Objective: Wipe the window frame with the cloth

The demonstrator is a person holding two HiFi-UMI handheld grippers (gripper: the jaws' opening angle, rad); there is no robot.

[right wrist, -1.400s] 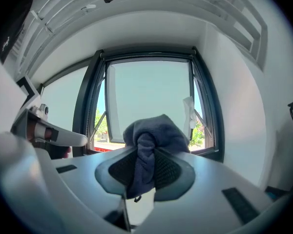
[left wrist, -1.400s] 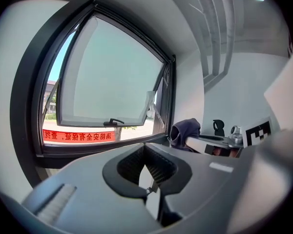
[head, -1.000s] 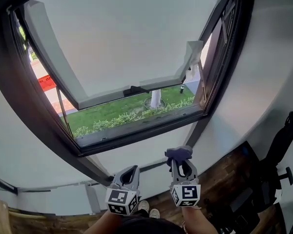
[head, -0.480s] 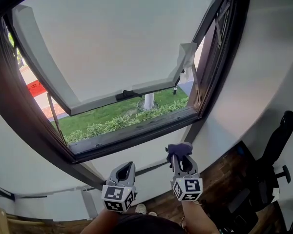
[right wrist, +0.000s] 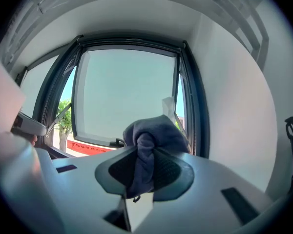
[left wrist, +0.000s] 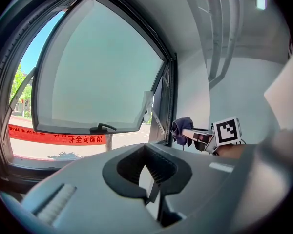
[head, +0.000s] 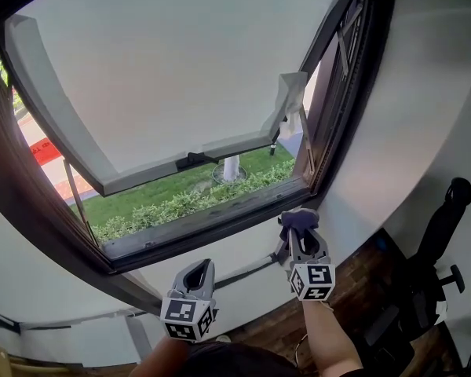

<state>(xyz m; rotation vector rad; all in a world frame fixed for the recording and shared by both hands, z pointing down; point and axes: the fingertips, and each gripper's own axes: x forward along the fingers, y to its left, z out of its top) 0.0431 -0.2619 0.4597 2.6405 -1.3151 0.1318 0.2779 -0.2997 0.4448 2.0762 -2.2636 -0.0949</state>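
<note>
**Cloth at lower right corner of window frame**

Since a second ago, noted right gripper (head: 299, 231) lifted up and rightward, toward the lower right corner of the dark window frame (head: 212, 225). Found left gripper (head: 197, 271) low, near its former place.

Confirmed right gripper clenched on a soft, bunched purple-grey cloth (head: 297, 218), wad bulging above the jaws, close to that corner; cannot settle contact. Confirmed left gripper closed on nothing, ribbed pads meeting.

Recorded frosted pane (head: 173, 69) swung outward, black handle (head: 190, 160) on its lower rail, smooth white wall (head: 392, 155) around.

Saw dark chair (head: 443, 218) cut by the right edge.
</note>
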